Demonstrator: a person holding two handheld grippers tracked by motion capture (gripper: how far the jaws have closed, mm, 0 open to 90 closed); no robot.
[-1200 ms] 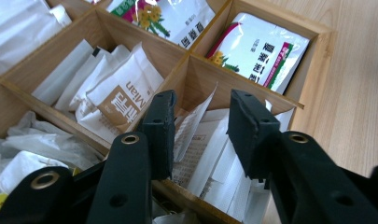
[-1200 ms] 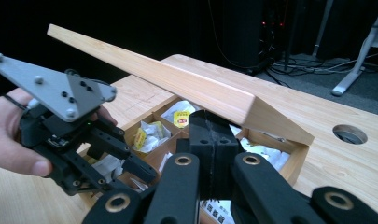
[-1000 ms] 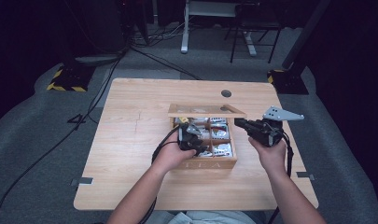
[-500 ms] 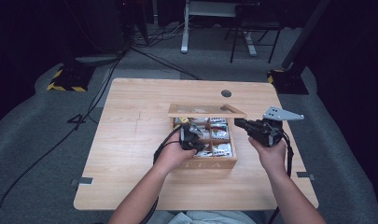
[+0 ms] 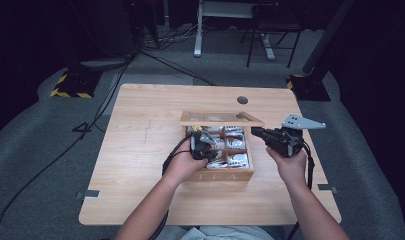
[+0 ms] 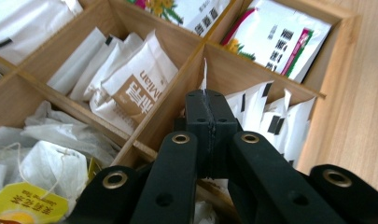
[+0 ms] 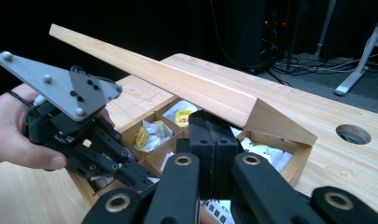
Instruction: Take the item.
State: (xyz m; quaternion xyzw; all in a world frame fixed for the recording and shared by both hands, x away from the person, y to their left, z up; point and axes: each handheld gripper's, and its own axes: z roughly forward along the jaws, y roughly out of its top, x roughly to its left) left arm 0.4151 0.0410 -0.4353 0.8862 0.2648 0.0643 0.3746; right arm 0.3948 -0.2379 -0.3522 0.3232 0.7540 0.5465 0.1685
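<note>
A: What has changed since a second ago?

B: The left gripper (image 5: 204, 146) has just been closing. In the earlier high view its jaws stood wider over the tea box (image 5: 219, 175); now they are pressed together on the thin top edge of a white sachet (image 6: 205, 77). The hands have not shifted.

A: Start at the left. Where is that gripper?

B: Over the left half of the box, which sits near the middle of the tabletop (image 5: 140, 150), toward the near edge. The left gripper view shows wooden dividers and, left of the jaws, a compartment of brown-and-white packets (image 6: 130, 84). The pinched sachet stands in the next compartment, right against the divider, with more white sachets (image 6: 270, 116) beside it.

A: And to the right?

B: The lid (image 7: 177, 84) stands open at the box's far edge. The right gripper (image 5: 262, 134) hovers just off the box's right side, jaws pressed together on nothing, pointing toward the box.

A: Which step is this?

B: Picking out a tea bag, I would judge: the grip looks made, the sachet not yet lifted.

A: What does the next move call for?

B: Probably a straight upward pull, so the sachet slides clear of the divider and its neighbours. The hold is on a thin edge only, so it could slip or tear.
</note>
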